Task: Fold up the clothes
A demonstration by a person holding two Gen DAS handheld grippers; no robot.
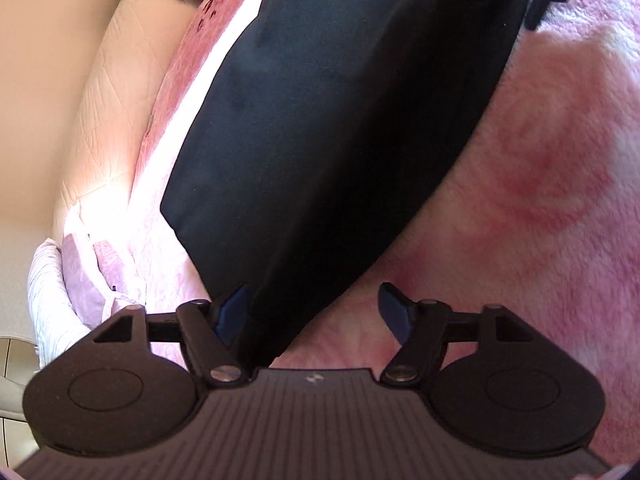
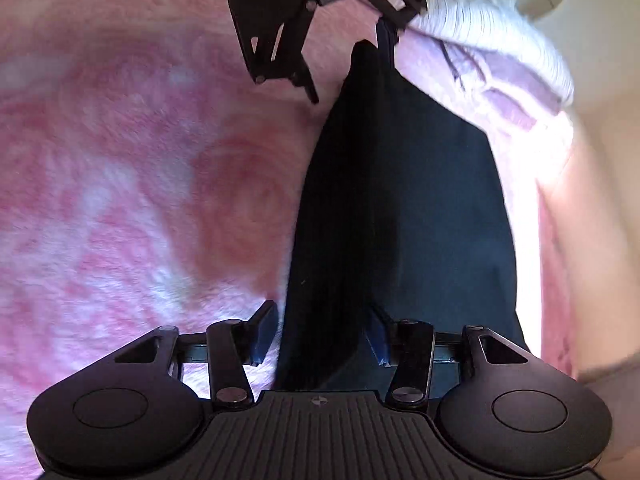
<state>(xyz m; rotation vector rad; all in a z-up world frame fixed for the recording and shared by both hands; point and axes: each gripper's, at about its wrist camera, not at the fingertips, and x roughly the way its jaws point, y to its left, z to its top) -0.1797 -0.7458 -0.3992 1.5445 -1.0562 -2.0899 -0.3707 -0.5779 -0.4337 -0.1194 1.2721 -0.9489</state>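
Both wrist cameras look down close along their fingers, facing each other across the dark garment on the pink blanket.

Daylit, fairly bright, both views. Strong blown-out glare strip on the fuzzy pink swirl-patterned blanket beside the dark navy fabric garment, light coming from that side. Garment underexposed, folds barely readable, near-black in shadow. Motion blur in the right wrist view, worst on the blanket. Heavy fisheye bending, dark vignette corners.
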